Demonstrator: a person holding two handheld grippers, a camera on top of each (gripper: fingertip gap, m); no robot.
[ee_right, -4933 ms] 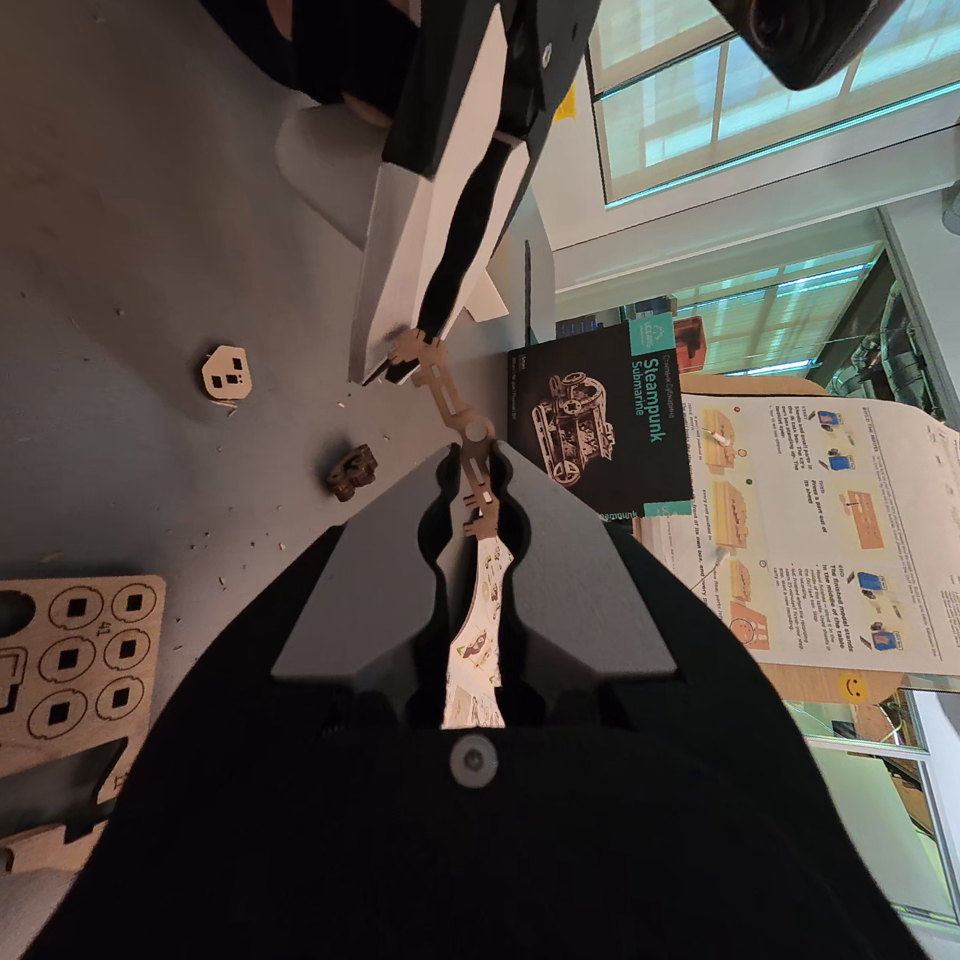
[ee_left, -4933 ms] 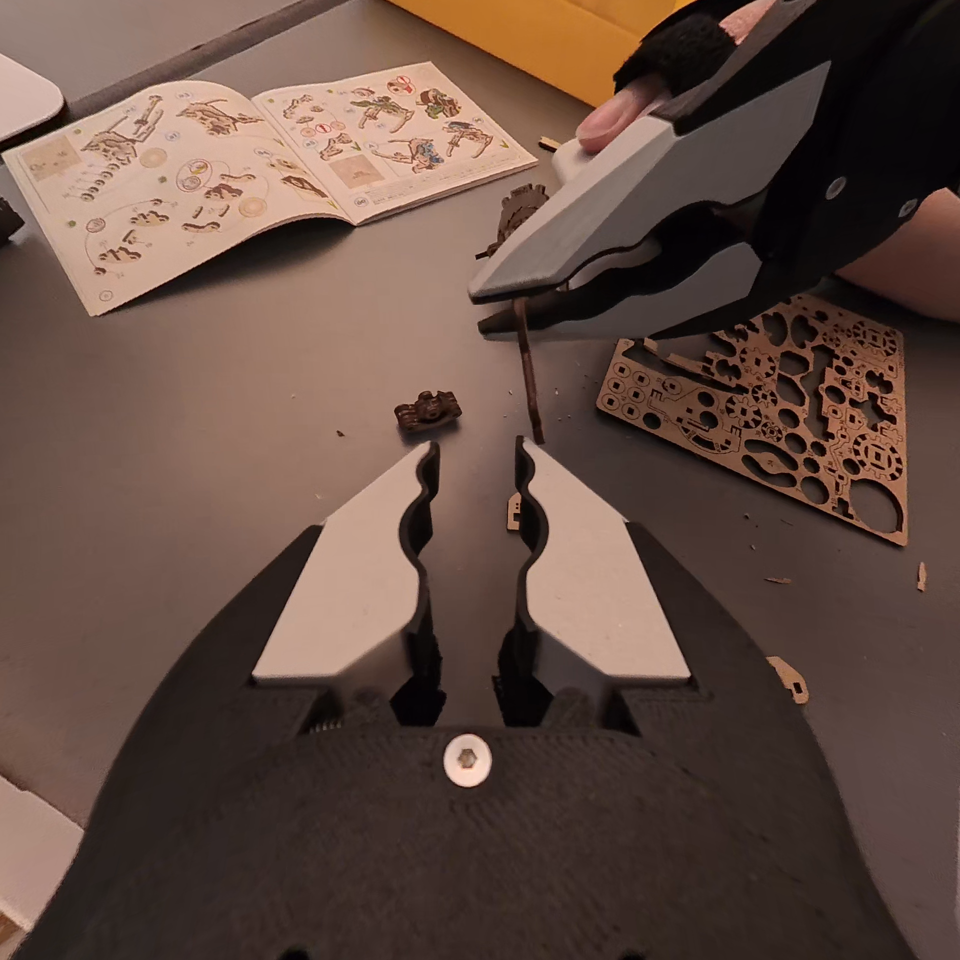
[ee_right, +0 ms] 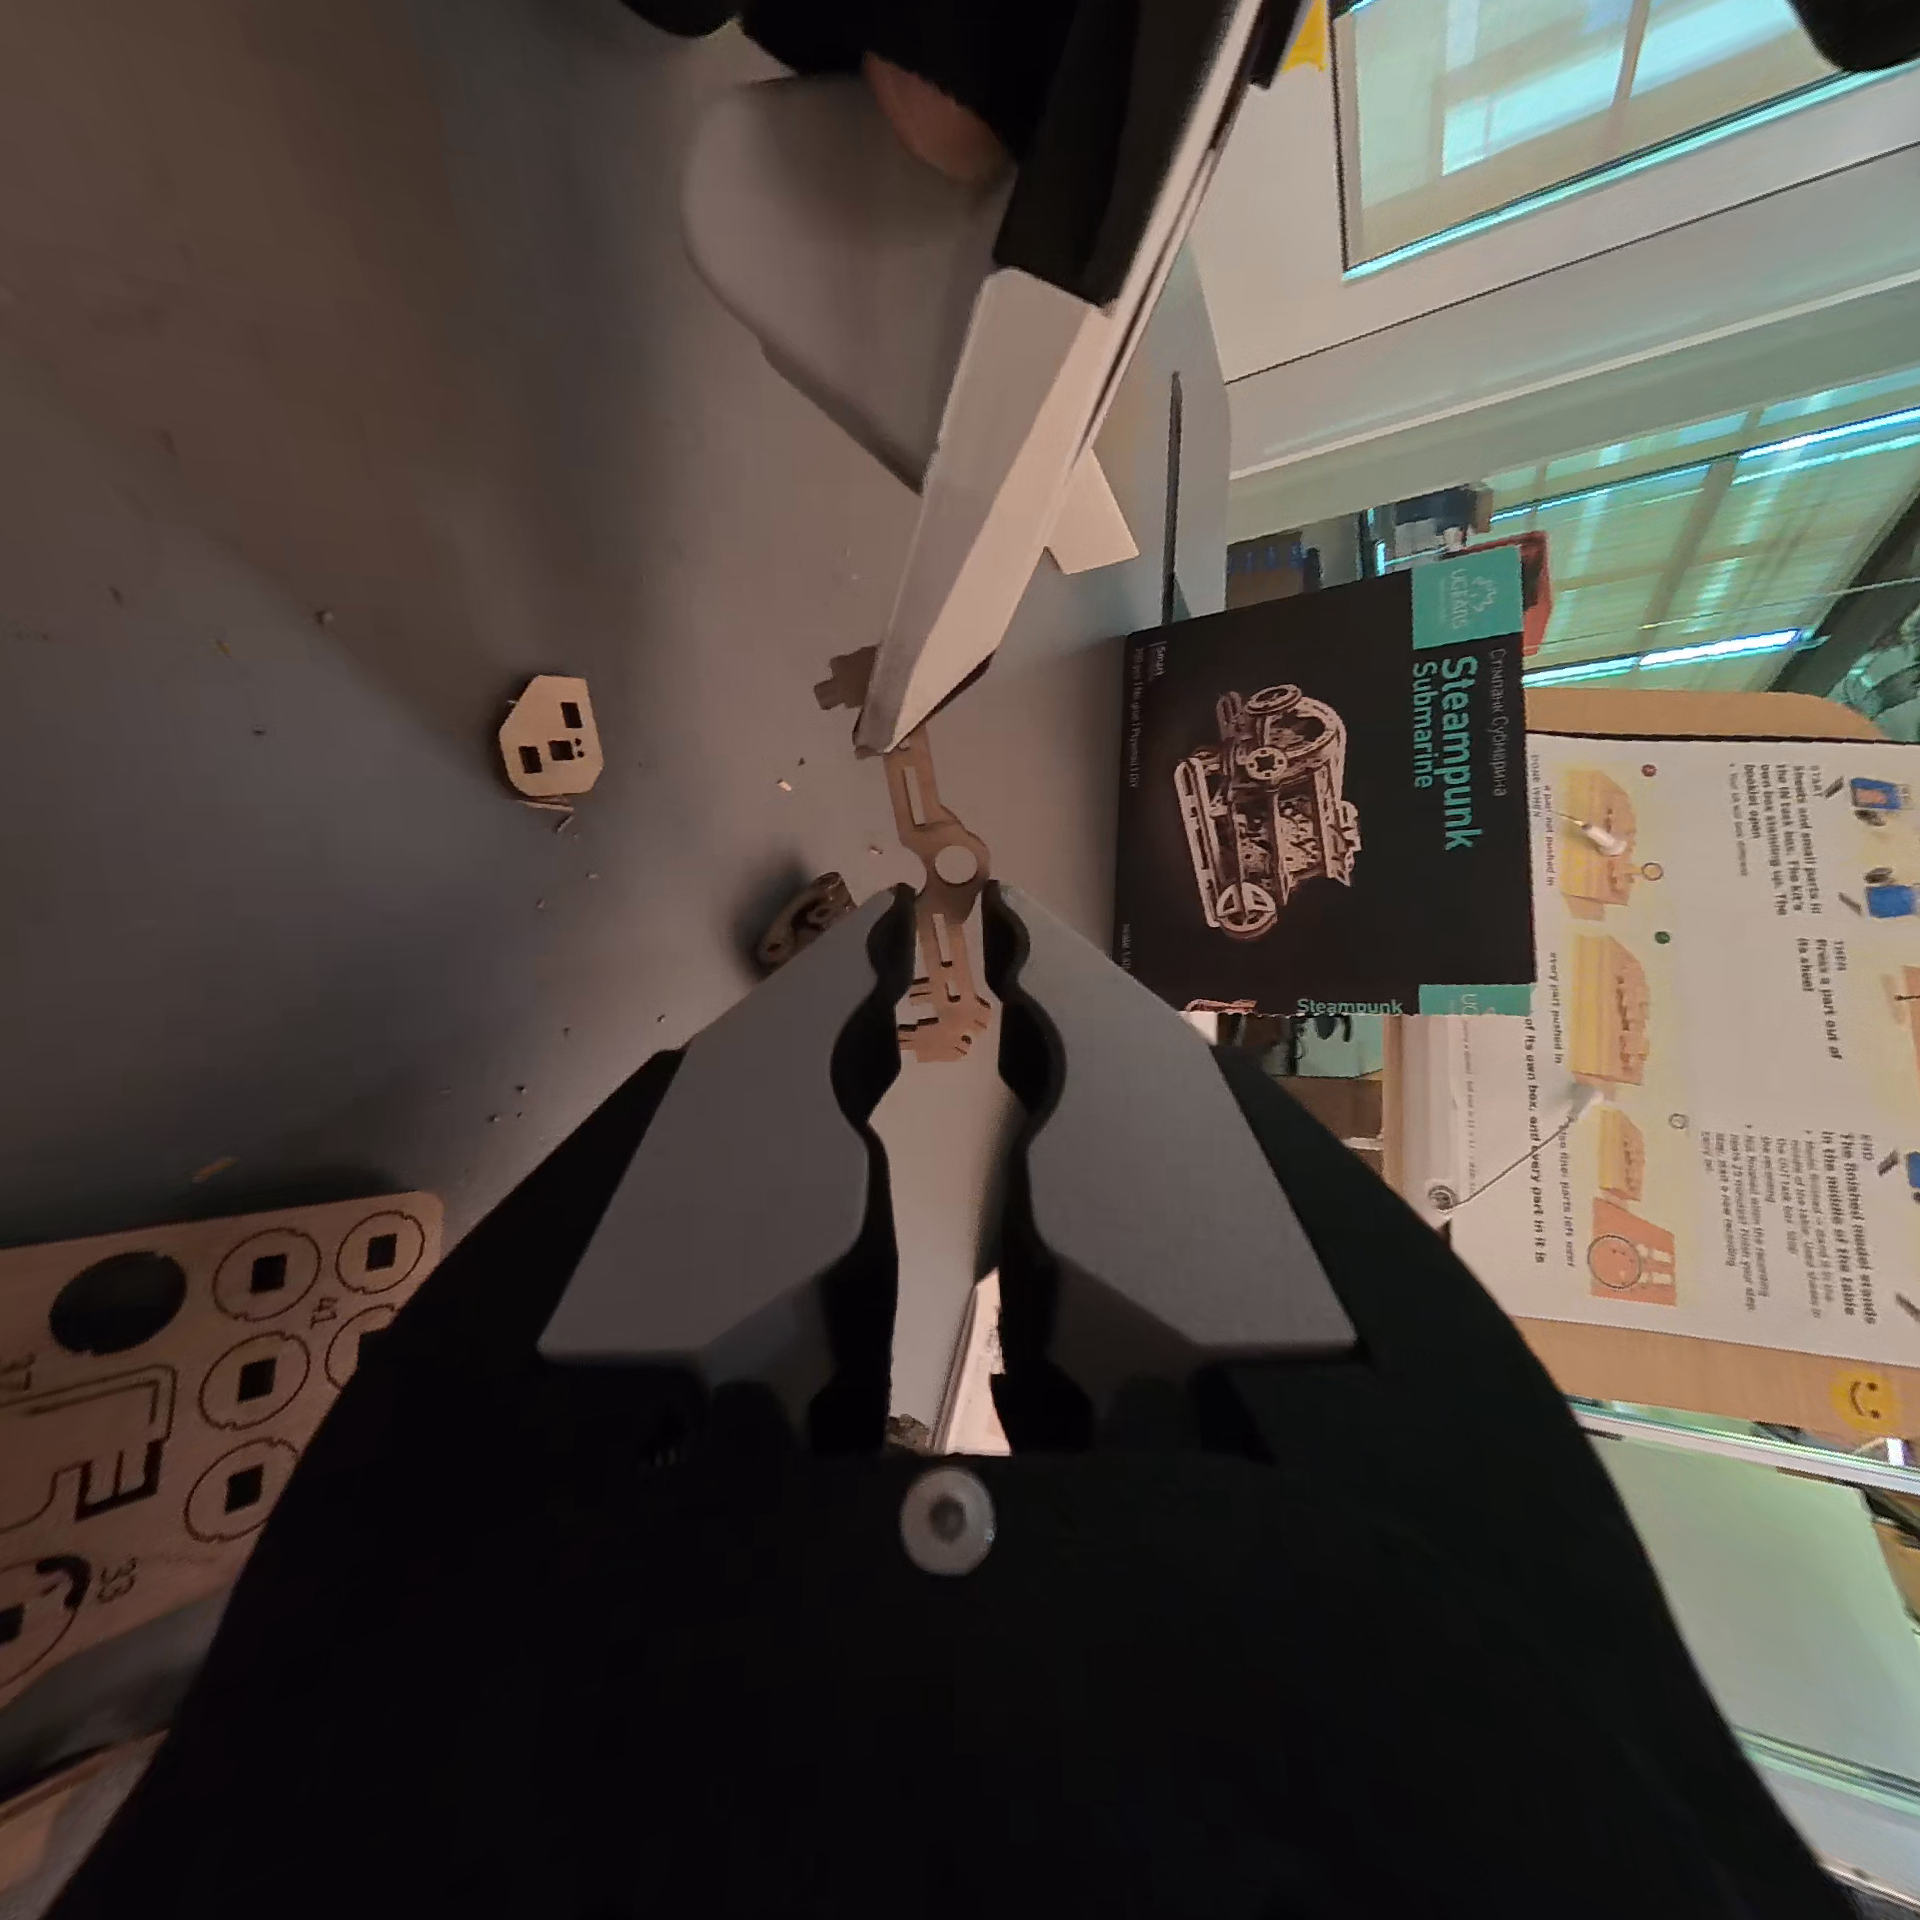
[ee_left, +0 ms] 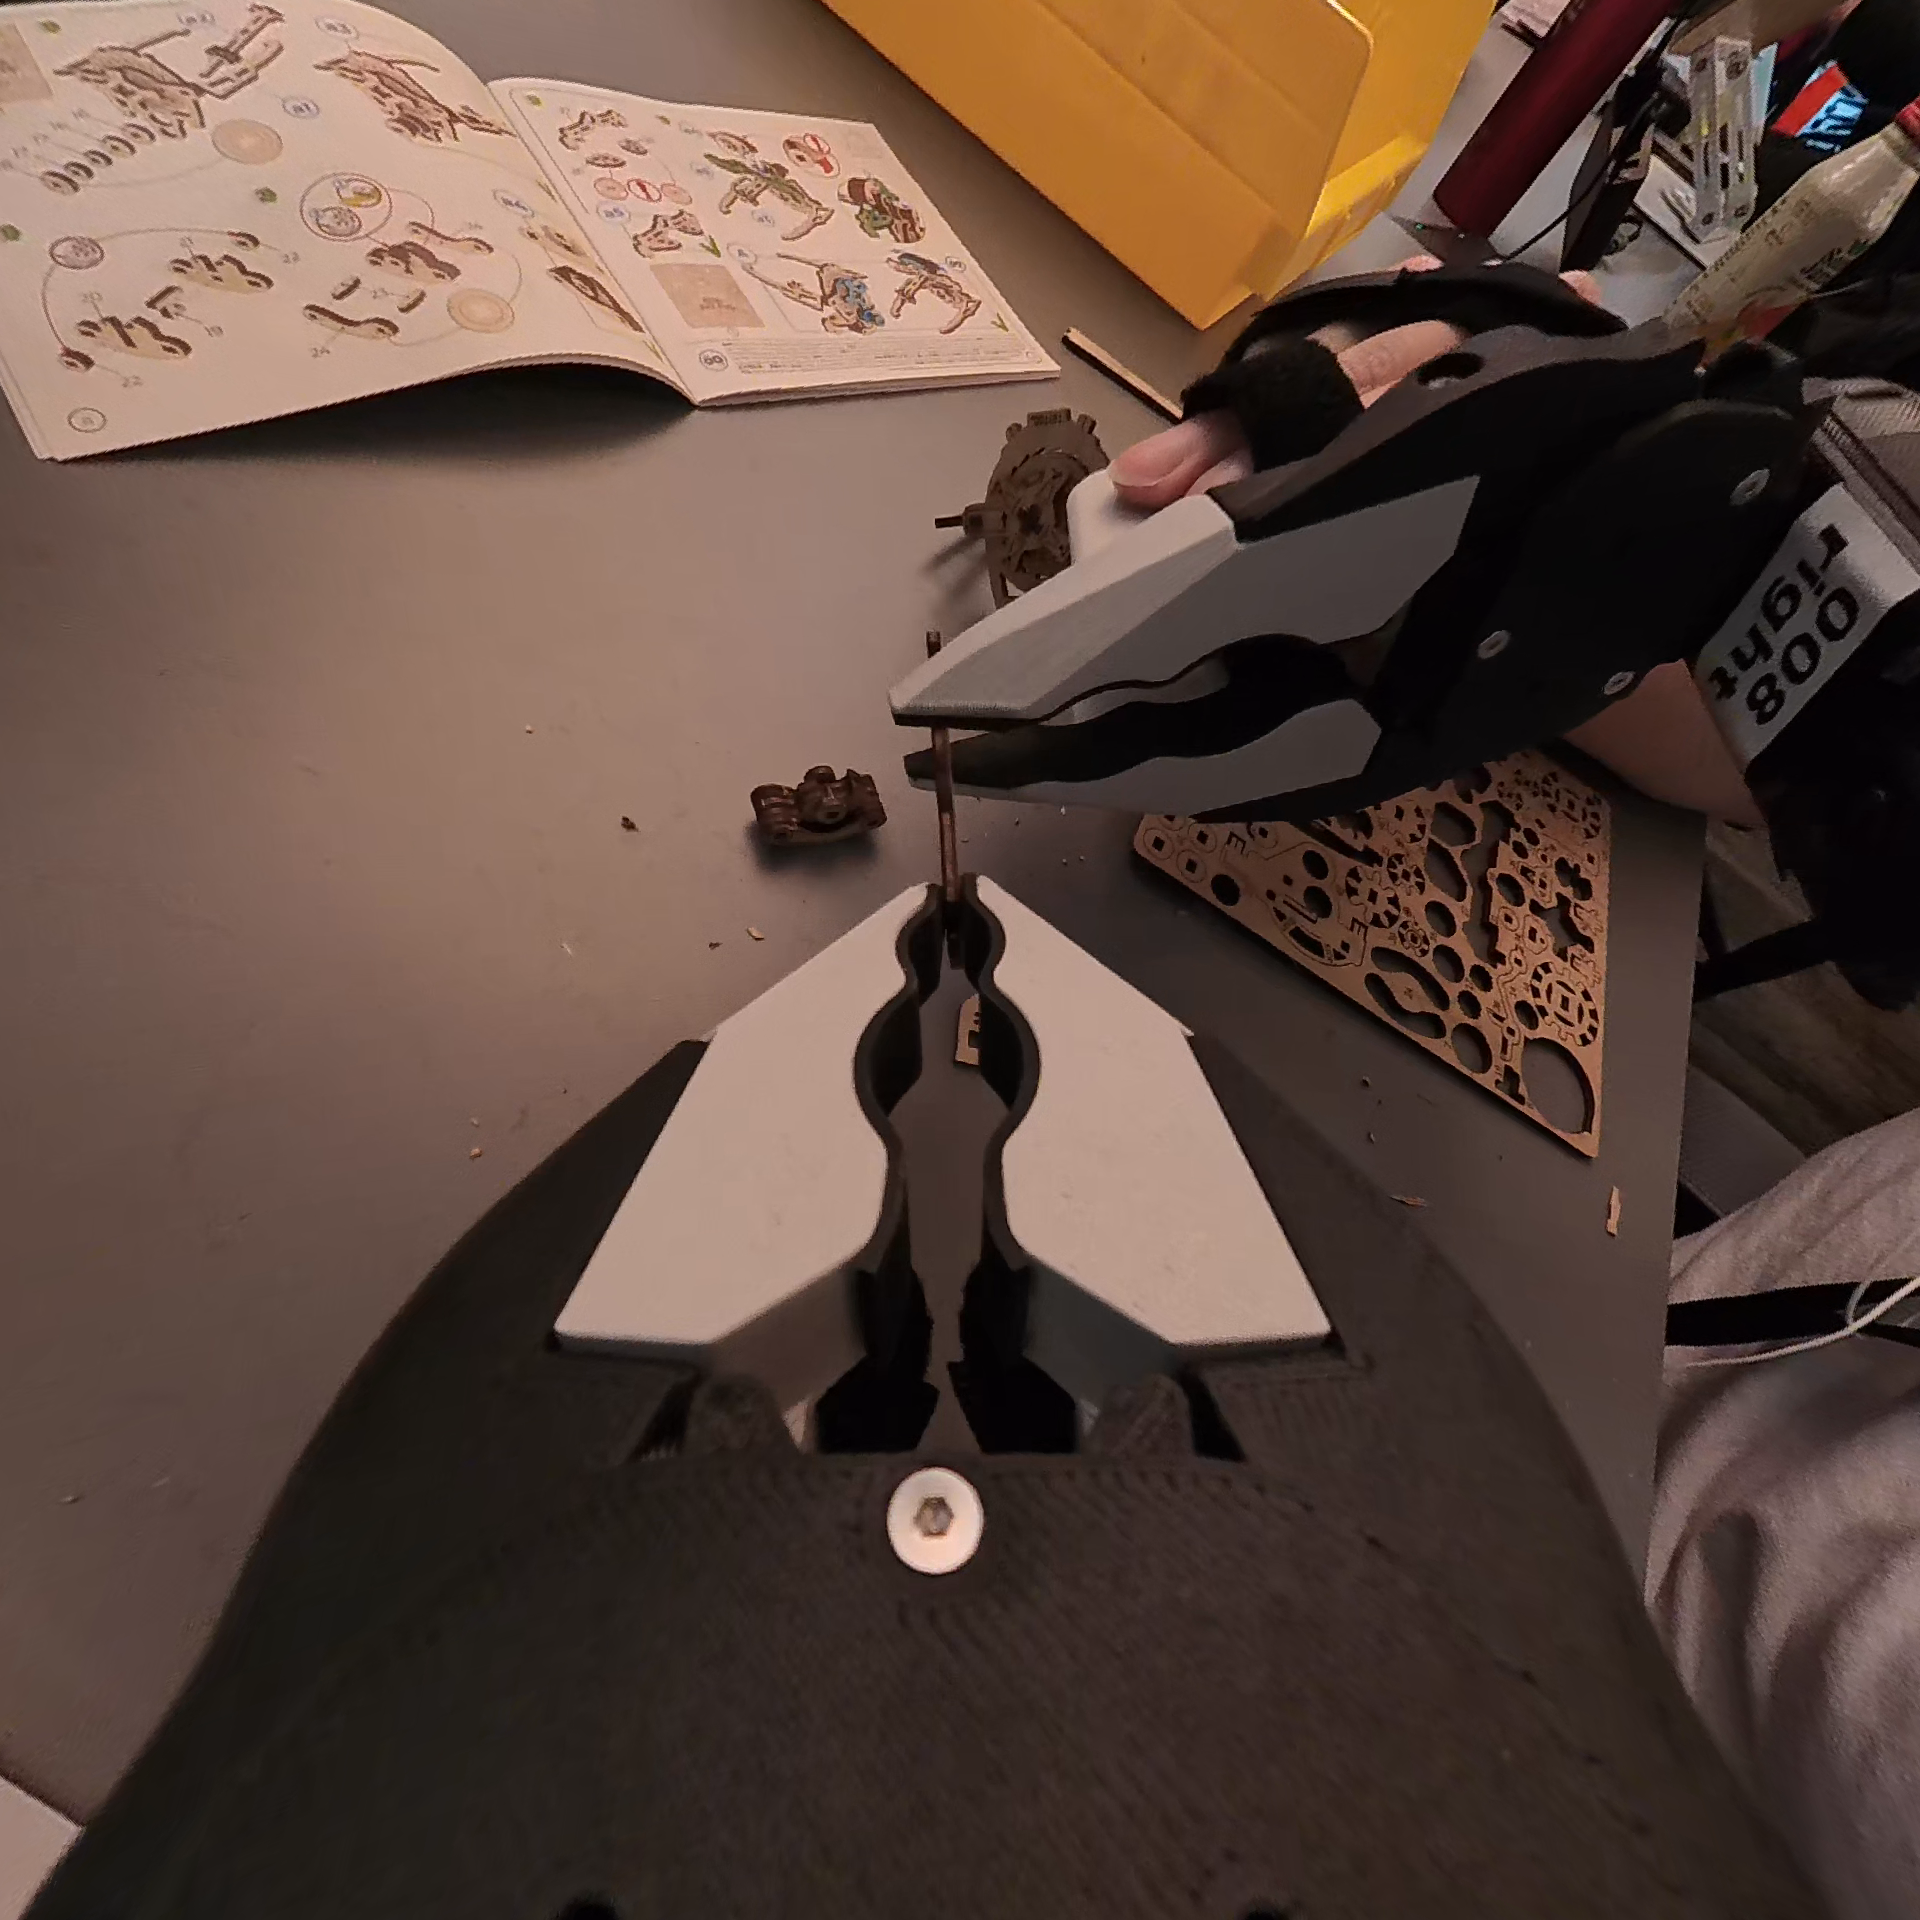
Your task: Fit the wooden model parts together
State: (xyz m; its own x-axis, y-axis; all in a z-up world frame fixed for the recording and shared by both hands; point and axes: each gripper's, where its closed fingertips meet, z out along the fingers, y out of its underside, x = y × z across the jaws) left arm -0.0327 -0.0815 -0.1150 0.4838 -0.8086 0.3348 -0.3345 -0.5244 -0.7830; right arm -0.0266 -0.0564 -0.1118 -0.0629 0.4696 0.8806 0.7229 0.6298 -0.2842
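Booklet [ee_left: 499, 218] open at the upper left of the left wrist frame, then a small dark wooden piece [ee_left: 819, 805] on the grey counter [ee_left: 364, 727] near centre. Dead centre, the thin slotted wooden strip [ee_left: 945, 821] is pinched at both ends: left tool [ee_left: 948, 902] closed on its lower end, right tool [ee_left: 923, 736] clamped on the upper end, coming in from the right. Cut-out sheet [ee_left: 1455, 935] sits at right. Looks like a handover or alignment step; next move probably needs one tool to let go so the strip can slot into a mating part.
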